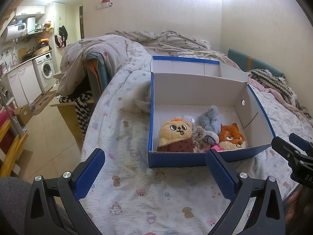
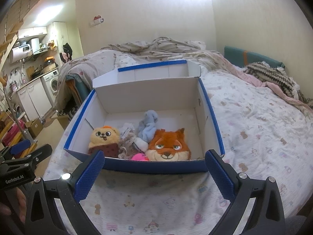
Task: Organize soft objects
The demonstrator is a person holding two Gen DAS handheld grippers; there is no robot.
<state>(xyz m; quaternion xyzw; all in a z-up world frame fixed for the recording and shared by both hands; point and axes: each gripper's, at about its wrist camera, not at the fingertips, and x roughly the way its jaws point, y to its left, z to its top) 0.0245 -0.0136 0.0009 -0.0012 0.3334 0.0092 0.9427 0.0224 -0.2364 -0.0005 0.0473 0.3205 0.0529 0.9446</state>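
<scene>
A blue cardboard box (image 1: 195,92) (image 2: 148,96) with a white inside stands open on the bed. In it lie a cream bear plush (image 1: 175,135) (image 2: 104,138), an orange fox plush (image 1: 231,137) (image 2: 168,146), a pale blue soft item (image 1: 210,118) (image 2: 147,126), a beige scrunchie (image 1: 200,135) (image 2: 127,145) and a pink item (image 2: 138,157). My left gripper (image 1: 155,173) is open and empty, in front of the box. My right gripper (image 2: 154,173) is open and empty, at the box's near wall. A white fluffy item (image 1: 139,99) lies left of the box.
The bed has a printed white quilt (image 1: 137,186) (image 2: 254,137), crumpled blankets (image 1: 156,39) at the back and a knitted throw (image 2: 273,76) at the right. The bed's left edge drops to a tiled floor (image 1: 49,137) with a kitchen counter and washing machine (image 1: 45,70).
</scene>
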